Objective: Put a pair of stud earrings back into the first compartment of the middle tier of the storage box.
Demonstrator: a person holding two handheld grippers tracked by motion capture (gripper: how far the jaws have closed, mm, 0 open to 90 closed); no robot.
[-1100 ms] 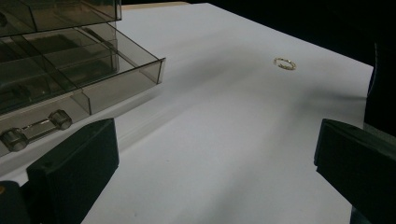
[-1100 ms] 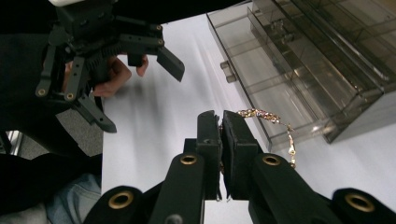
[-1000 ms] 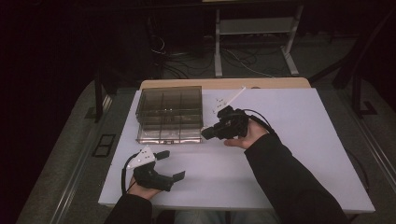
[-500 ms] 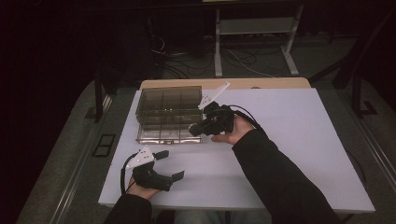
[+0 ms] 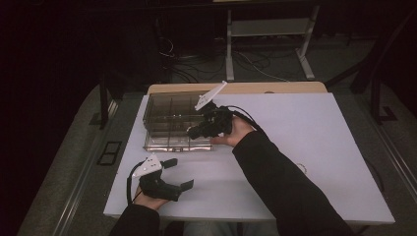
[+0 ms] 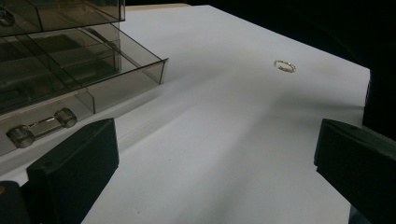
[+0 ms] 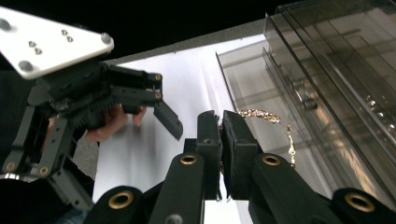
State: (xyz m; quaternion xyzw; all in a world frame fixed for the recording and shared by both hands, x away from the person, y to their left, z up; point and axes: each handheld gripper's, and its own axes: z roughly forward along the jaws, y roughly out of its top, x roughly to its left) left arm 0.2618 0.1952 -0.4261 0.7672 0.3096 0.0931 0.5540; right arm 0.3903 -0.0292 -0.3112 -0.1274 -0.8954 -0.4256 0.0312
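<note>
Seen from above: white rectangular tabletop in a dark room, with a smoky transparent plastic organiser box of small drawers and compartments lying near its far left corner. Right tongs, held in a hand with a black sleeve, hovering over the near right part of that box, pointing left. Seen along the right tongs: black jaws pressed together, pinching a thin gold chain that curls out to one side and hangs down over an open clear drawer of the box. Chain not touching the drawer floor as far as can be told.

Left tongs resting low at the near left edge of the tabletop, well apart from the box, jaws spread wide and gripping nothing. Seen along the left tongs: bare white surface between the jaws, the box's front drawers at upper left with a small metal bar handle, and a small gold ring lying alone on the tabletop farther off.
</note>
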